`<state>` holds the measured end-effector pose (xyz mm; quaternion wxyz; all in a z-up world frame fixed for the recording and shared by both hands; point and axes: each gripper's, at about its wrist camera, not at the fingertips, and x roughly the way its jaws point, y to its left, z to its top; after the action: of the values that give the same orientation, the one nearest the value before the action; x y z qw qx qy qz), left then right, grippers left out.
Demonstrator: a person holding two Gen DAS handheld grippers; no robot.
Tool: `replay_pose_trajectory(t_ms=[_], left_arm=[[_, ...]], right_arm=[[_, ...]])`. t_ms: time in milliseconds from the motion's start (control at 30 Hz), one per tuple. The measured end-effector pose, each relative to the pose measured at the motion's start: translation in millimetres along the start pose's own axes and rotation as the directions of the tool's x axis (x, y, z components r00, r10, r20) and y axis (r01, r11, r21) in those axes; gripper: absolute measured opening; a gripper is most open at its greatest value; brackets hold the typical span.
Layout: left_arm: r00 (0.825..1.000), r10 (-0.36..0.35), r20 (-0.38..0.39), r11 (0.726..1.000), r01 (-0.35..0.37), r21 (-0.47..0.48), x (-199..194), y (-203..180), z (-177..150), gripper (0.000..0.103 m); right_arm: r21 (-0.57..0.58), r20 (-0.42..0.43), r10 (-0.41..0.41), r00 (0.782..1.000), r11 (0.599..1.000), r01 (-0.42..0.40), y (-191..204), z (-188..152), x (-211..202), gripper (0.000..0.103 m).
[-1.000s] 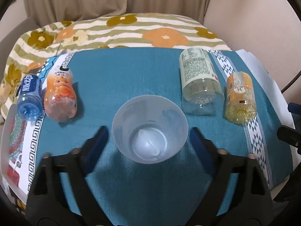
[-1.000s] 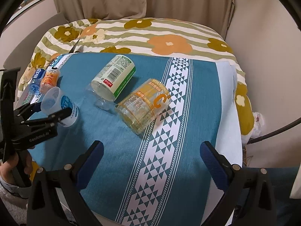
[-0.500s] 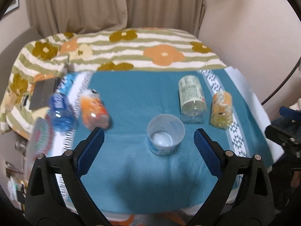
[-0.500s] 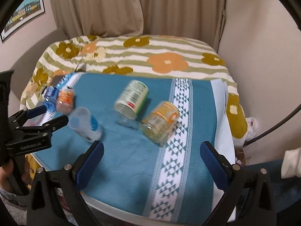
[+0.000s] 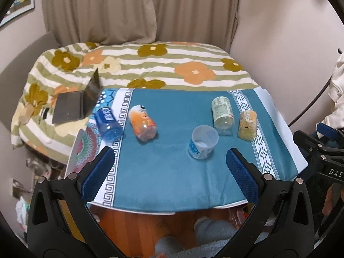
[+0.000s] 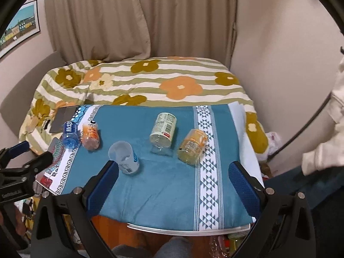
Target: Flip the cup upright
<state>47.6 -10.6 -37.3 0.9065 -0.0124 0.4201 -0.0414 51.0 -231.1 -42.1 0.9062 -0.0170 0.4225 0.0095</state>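
A translucent plastic cup point(image 5: 202, 142) with a blue label stands upright, mouth up, on the teal tablecloth point(image 5: 172, 172); it also shows in the right wrist view point(image 6: 124, 157). My left gripper point(image 5: 169, 176) is open and empty, held back near the table's front edge, well short of the cup. My right gripper point(image 6: 175, 185) is open and empty too, back over the front edge, with the cup beyond its left finger. The right gripper's body shows at the right edge of the left wrist view point(image 5: 322, 161).
Several bottles lie on their sides: a blue one point(image 5: 107, 123), an orange one point(image 5: 142, 122), a green-labelled clear one point(image 5: 222, 112) and a yellow one point(image 5: 247, 124). A dark laptop-like device point(image 5: 75, 103) rests on the flowered bedding point(image 5: 172, 68) behind. Wall on the right.
Both grippers pulled back and up from the table. The left gripper's open fingers left the upright cup, which stays standing in the same spot.
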Motion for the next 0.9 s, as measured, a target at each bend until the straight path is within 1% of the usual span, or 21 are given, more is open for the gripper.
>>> replay_pose_trajectory(t_ms=[200,433,900], left_arm=[[0.999,-0.011,0.032,1.0,0.011,0.007,-15.3,8.1,-10.8,0.103],[0.999,-0.018,0.051,1.0,0.017,0.022,-21.6,7.3,-13.8,0.103],[0.997,-0.006,0.082,1.0,0.004,0.024,-27.4,0.5,-12.9,0.103]], right_arm=[[0.016,0.019,-0.019,1.0,1.0,0.019,8.1,-15.5,-13.2,0.102],[0.032,0.033,-0.007,0.999,0.999,0.006,14.3,-25.6,-20.6,0.102],[0.033,0.059,-0.002,0.998,0.999,0.0,15.2,-21.6,-24.9,0.102]])
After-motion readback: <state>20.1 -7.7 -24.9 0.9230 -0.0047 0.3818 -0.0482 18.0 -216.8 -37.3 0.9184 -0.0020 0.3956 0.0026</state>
